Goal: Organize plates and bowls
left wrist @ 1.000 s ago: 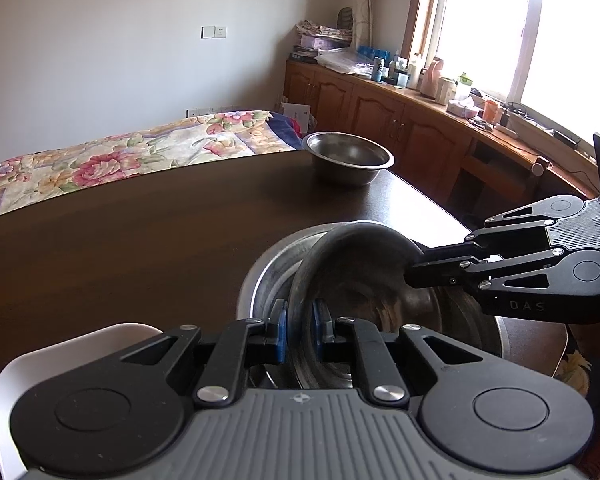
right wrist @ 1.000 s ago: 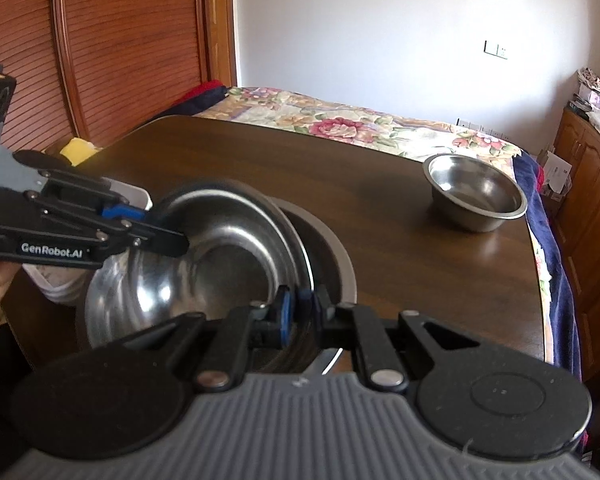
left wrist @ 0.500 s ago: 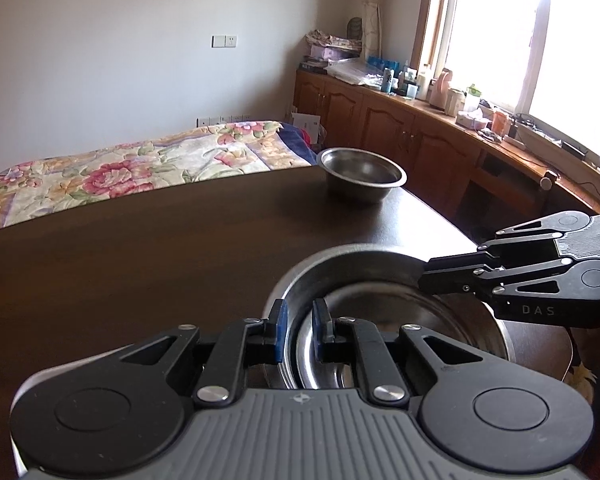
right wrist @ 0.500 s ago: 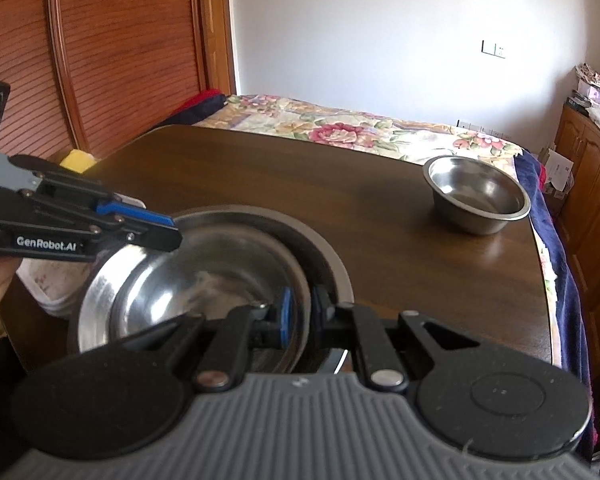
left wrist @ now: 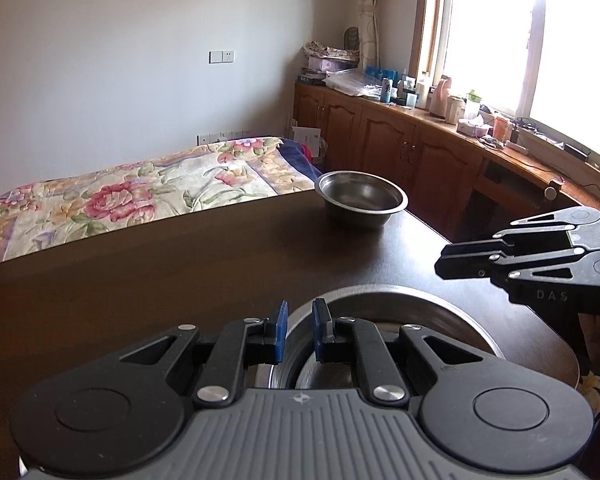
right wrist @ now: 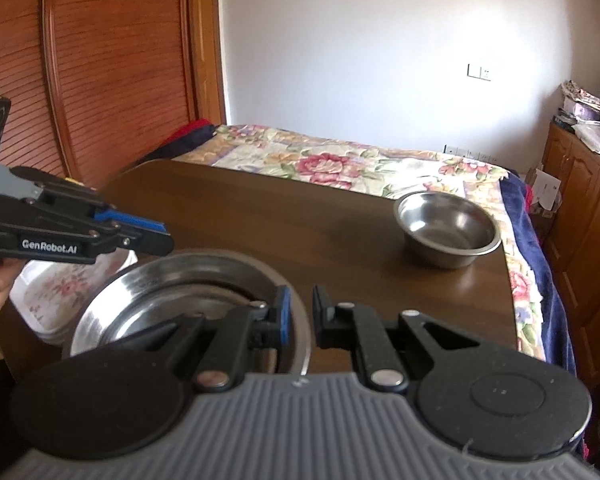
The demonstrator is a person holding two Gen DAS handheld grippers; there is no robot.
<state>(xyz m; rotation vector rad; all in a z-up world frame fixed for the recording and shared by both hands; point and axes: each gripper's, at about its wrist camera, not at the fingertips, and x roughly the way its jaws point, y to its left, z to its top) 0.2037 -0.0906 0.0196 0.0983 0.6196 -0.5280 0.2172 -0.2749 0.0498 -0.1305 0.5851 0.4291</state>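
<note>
The large steel bowl (right wrist: 188, 304) now sits nested in the one beneath it at the bench's (left wrist: 180, 280) near edge; a second ago both tongs held it tilted by its rim. Left tongs (left wrist: 300, 330) and right tongs (right wrist: 300, 316) have let go and drawn back, nearly closed on nothing. The small bowl (left wrist: 361, 198) remains far off, probably next

The table (right wrist: 260, 216) middle is left bare; passage is blocked by the nested steel bowls (right wrist: 172, 300) at its near edge and a small bowl (right wrist: 448, 228) near its far right corner.
</note>
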